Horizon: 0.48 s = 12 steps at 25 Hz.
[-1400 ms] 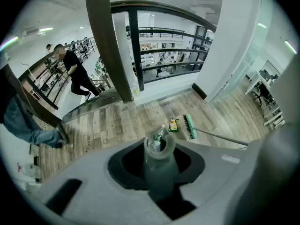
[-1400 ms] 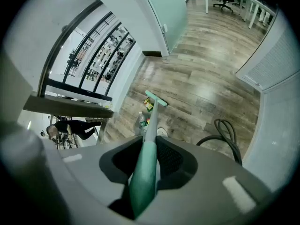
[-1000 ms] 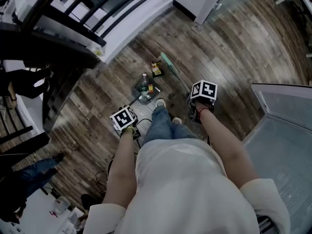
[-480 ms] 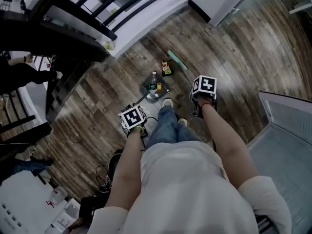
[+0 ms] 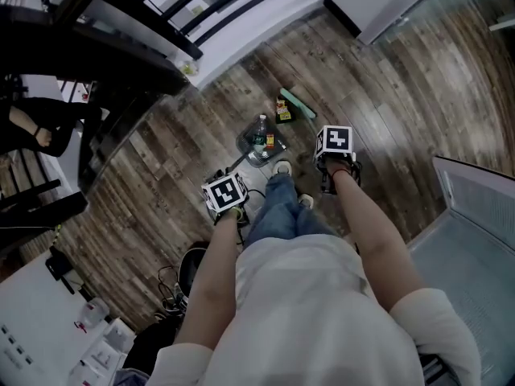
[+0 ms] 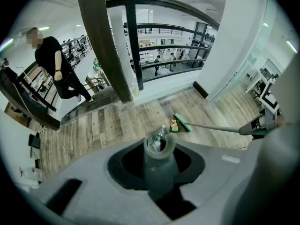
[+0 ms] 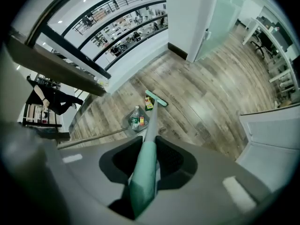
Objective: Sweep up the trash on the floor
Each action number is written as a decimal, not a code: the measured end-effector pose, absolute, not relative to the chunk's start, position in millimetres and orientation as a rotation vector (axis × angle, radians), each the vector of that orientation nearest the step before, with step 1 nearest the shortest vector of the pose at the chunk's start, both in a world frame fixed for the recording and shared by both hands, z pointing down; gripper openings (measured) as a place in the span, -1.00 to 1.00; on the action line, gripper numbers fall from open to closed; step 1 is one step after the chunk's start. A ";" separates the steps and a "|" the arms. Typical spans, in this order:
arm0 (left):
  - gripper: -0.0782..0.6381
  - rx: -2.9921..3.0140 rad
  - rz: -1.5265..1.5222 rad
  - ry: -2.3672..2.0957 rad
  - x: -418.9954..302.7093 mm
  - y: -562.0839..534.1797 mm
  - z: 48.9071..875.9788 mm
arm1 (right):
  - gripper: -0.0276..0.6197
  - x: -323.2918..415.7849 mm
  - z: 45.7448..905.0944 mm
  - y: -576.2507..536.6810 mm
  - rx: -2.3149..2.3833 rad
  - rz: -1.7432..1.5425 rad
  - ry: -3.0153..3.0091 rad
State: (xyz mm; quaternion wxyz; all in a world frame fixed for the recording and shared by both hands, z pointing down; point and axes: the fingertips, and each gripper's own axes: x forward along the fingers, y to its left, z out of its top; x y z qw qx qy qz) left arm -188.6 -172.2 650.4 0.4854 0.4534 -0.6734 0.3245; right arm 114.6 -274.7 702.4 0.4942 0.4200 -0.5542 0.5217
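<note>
Floor (image 5: pixel 386 95) of wood planks, person standing, looking steeply down past own legs. Broom (image 7: pixel 142 182) runs from the right gripper (image 7: pixel 146 161) down and forward; its teal head (image 5: pixel 301 103) rests on the floor ahead of the feet. Right fingers closed on the broom's teal grip sleeve near the top of the pole, nothing else in them. Dustpan (image 5: pixel 249 147) sits flat on the floor just in front of the shoes, its long grey handle (image 6: pixel 157 170) coming up into the left gripper (image 6: pixel 157 159); left fingers clamped round that tube near its upper end. Plastic bottle (image 5: pixel 260 129) lies in the pan, small red-and-yellow item (image 5: pixel 270 141) just beside it, also in the pan. Yellow-green snack packet (image 5: pixel 283 109) is on the floor, touching or just beside the broom head, between head and pan, not yet collected. Judgement: packet is light and thin, will slide easily on smooth planks and may skip past the pan lip, so short low strokes toward the pan. Bottle looks empty and light, round, could roll out if the pan tips. Broom pole stiff and light; the high grip gives reach but less control at the head. Pan handle is best kept steady, lip pressed on the floor.
</note>
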 end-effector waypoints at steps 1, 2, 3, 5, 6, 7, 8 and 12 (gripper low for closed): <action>-0.53 1.103 0.790 -1.639 -188.7 -172.9 650.5 | -0.62 113.6 702.6 -274.3 1.003 1.242 -1.349; -0.53 1.103 0.789 -1.638 -189.0 -173.9 650.6 | -0.62 112.8 702.8 -274.3 0.988 1.218 -1.352; -0.53 1.103 0.789 -1.639 -189.4 -175.1 650.5 | -0.62 112.0 702.7 -274.0 0.974 1.199 -1.353; -0.53 1.104 0.790 -1.640 -190.5 -176.4 650.5 | -0.62 109.7 702.5 -271.4 0.958 1.186 -1.349; -0.53 1.103 0.791 -1.640 -191.1 -176.7 650.6 | -0.62 108.4 702.3 -269.3 0.953 1.188 -1.346; -0.53 1.103 0.791 -1.640 -191.4 -176.7 650.9 | -0.62 107.5 702.1 -266.7 0.948 1.189 -1.344; -0.53 1.103 0.791 -1.639 -191.4 -176.6 651.2 | -0.62 107.1 701.9 -263.7 0.942 1.188 -1.342; -0.53 1.101 0.793 -1.638 -191.3 -176.0 651.4 | -0.62 106.6 701.4 -249.6 0.909 1.176 -1.342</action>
